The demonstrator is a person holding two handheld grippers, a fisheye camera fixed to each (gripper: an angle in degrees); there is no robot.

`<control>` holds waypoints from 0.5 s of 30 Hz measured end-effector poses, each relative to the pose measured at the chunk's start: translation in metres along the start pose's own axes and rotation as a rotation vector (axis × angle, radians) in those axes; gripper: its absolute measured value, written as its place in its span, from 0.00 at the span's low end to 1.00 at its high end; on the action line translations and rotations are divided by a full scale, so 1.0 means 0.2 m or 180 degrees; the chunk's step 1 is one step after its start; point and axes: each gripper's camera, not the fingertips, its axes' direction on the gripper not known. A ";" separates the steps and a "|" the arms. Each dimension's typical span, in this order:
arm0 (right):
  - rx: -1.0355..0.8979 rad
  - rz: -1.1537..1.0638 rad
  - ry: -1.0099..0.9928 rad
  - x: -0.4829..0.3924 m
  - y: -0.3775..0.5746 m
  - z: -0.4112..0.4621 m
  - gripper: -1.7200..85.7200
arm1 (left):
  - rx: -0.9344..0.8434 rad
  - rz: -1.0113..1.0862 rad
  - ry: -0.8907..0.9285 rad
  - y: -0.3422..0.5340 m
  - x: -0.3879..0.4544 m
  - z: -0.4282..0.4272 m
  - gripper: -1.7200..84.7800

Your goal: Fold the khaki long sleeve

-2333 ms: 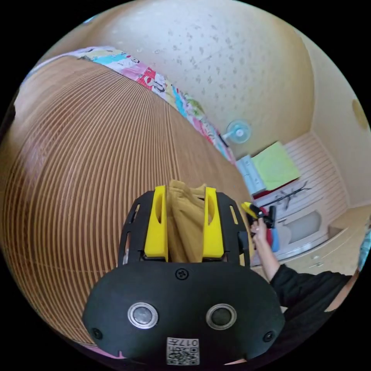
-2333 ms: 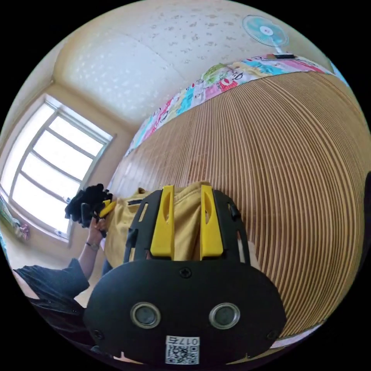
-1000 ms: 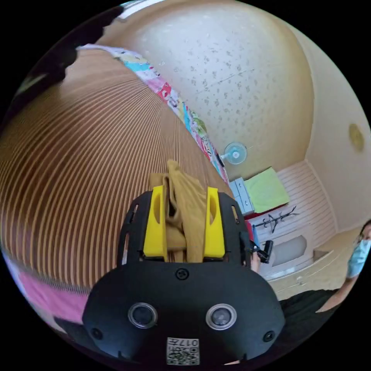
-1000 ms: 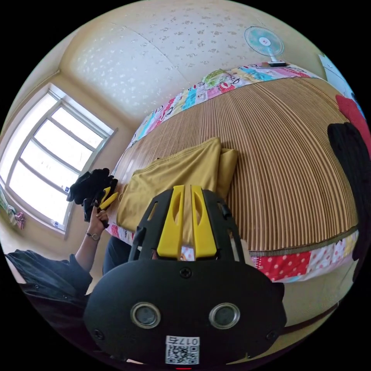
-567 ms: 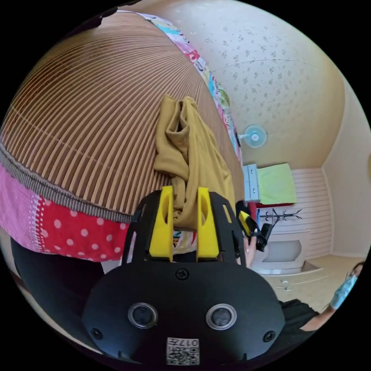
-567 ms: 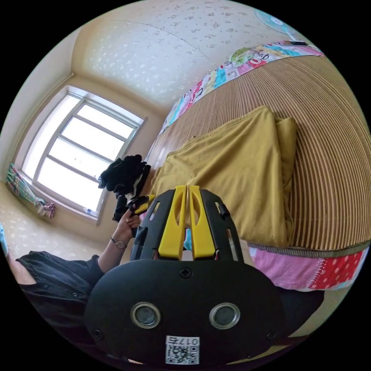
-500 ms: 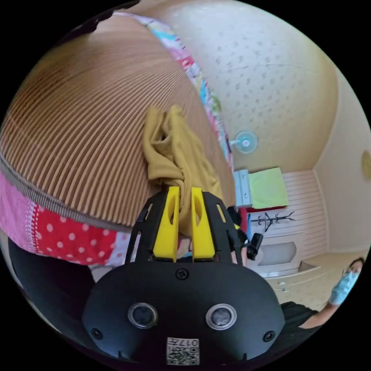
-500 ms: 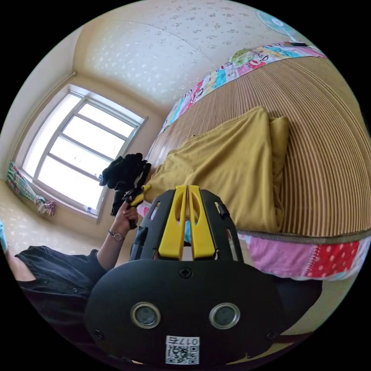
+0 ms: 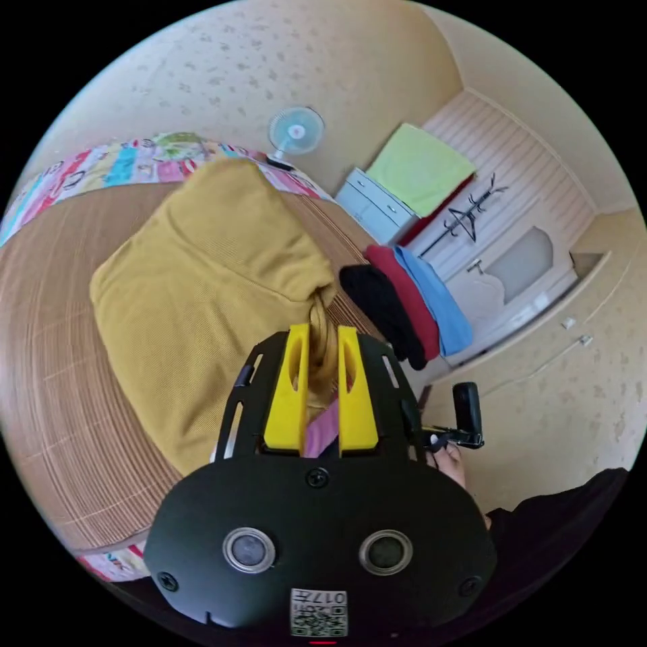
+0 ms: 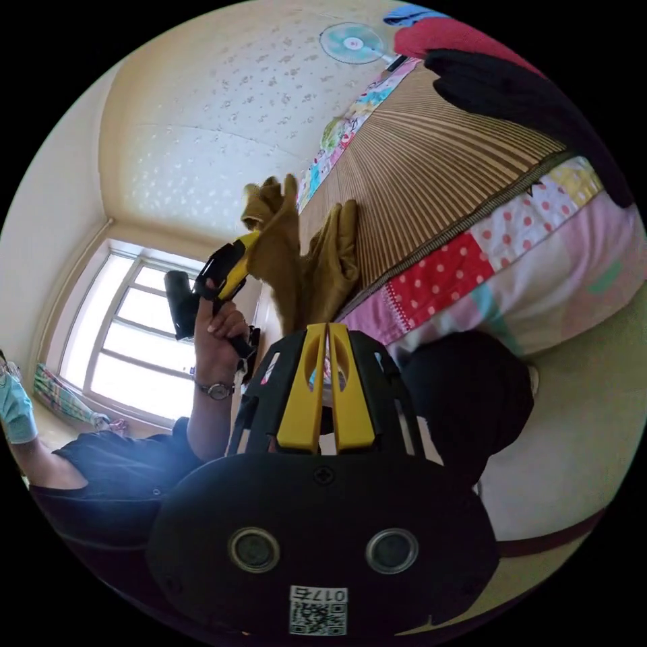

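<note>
The wide bed (image 9: 47, 377), covered by a ribbed brown slatted mat with a patchwork quilt border in pink, red polka dots and pastel squares, carries the khaki long sleeve top (image 9: 202, 290), a soft, finely ribbed mustard-khaki knit. Half a second ago it lay as a loosely bunched heap near the bed's edge; now, in the left gripper view, it spreads as a broad, roughly rectangular panel across the mat, with one twisted corner drawn toward the bed's edge. That corner runs between the yellow jaws of the left gripper (image 9: 321, 350), which are closed on the fabric, and the right gripper view shows the garment lifted in drooping folds above the mattress edge. This suggests the person has pulled the cloth out to reopen or straighten it, so the fold seems unfinished and the next crease has yet to be laid. The right gripper (image 10: 327, 350) has its yellow jaws pressed together on nothing, hanging off the side of the bed, as it did a moment ago. Beside the khaki top lies a stack of folded clothes (image 9: 404, 303) in black, red and blue. A small pale blue electric fan (image 9: 295, 131) stands beyond the bed against the speckled cream wall.
</note>
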 end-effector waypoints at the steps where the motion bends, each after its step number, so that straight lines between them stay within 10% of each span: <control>1: 0.0001 0.0027 -0.0037 0.01 0.01 -0.02 0.03 | -0.0114 0.0051 0.0108 0.04 0.00 0.06 0.12; 9: -0.0094 0.0069 -0.0471 0.07 -0.02 -0.14 0.11 | 0.0487 -0.0824 -0.0243 0.56 -0.50 -0.40 0.21; 15: -0.0258 0.0386 -0.1095 0.09 -0.08 -0.06 0.21 | -0.0431 -0.1620 0.0476 0.78 -0.91 -0.17 0.15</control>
